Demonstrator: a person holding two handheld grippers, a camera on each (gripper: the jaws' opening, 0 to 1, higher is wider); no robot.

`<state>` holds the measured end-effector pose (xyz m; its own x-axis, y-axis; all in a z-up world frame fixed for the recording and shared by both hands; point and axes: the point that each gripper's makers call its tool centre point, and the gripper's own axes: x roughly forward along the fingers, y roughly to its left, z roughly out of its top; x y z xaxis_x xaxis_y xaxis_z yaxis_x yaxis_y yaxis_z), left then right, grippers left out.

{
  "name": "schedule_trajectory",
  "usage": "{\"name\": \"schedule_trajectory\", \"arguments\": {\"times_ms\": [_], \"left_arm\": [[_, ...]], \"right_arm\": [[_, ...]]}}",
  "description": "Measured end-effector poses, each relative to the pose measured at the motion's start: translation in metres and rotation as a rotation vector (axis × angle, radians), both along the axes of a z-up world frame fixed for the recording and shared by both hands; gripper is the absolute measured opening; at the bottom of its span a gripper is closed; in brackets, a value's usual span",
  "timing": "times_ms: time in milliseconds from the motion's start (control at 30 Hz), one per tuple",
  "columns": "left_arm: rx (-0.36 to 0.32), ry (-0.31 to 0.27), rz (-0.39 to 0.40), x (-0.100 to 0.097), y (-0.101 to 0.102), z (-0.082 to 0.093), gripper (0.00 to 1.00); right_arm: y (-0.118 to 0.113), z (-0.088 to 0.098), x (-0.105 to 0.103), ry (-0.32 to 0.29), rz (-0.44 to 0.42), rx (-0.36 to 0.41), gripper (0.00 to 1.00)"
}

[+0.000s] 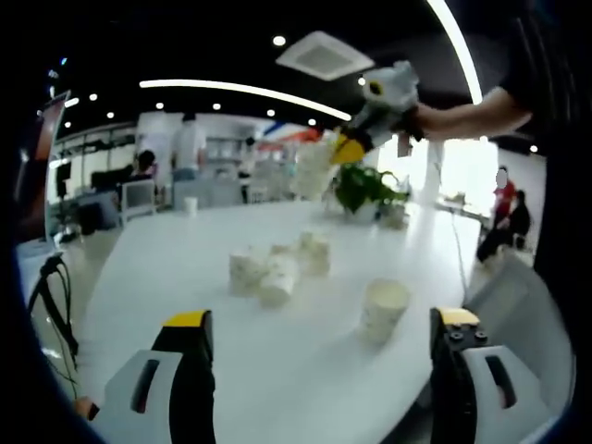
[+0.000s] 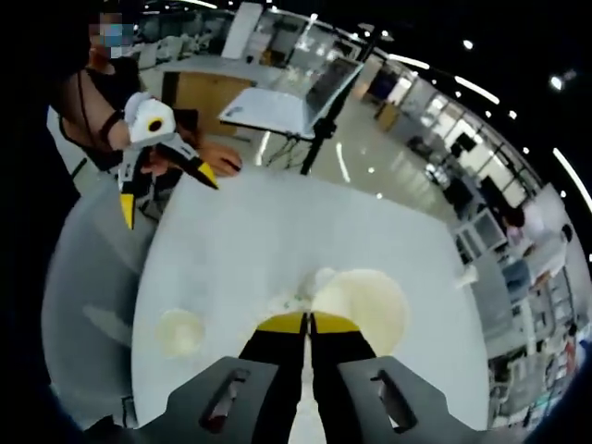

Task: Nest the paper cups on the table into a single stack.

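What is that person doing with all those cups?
A person is gathering paper cups into one stack with two tools. The right hand-held gripper is shut on a paper cup and holds it high above the white table. The left hand-held gripper is open and holds nothing. A cluster of cups and a single upright cup wait on the table.

Two grippers (image 1: 319,344) (image 2: 308,322), about six paper cups (image 1: 383,310)
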<state>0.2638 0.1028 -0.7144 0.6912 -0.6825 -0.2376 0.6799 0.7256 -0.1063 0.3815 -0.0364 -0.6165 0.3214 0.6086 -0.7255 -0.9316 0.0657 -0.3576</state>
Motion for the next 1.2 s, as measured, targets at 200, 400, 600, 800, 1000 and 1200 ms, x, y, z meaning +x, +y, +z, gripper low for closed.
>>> {"name": "schedule_trajectory", "arguments": {"times_ms": [200, 400, 600, 800, 1000, 1200], "left_arm": [[-0.002, 0.000, -0.014, -0.001, -0.005, 0.001, 0.98], [-0.003, -0.002, -0.020, -0.001, -0.008, 0.003, 0.98], [-0.008, -0.007, -0.017, -0.002, -0.007, 0.004, 0.98], [-0.008, -0.001, -0.015, -0.004, -0.006, 0.002, 0.98], [-0.006, 0.002, -0.011, -0.004, -0.003, 0.002, 0.98], [-0.010, 0.005, -0.004, -0.003, -0.002, 0.002, 0.98]], "right_arm": [[0.002, -0.007, -0.047, 0.068, 0.034, 0.015, 0.00], [-0.002, -0.030, -0.083, 0.113, 0.092, -0.045, 0.00], [-0.008, -0.053, -0.110, 0.134, 0.140, -0.110, 0.00], [-0.011, -0.070, -0.118, 0.150, 0.161, -0.142, 0.00], [-0.015, -0.088, -0.129, 0.170, 0.188, -0.191, 0.00], [-0.015, -0.099, -0.132, 0.188, 0.192, -0.214, 0.00]]}}
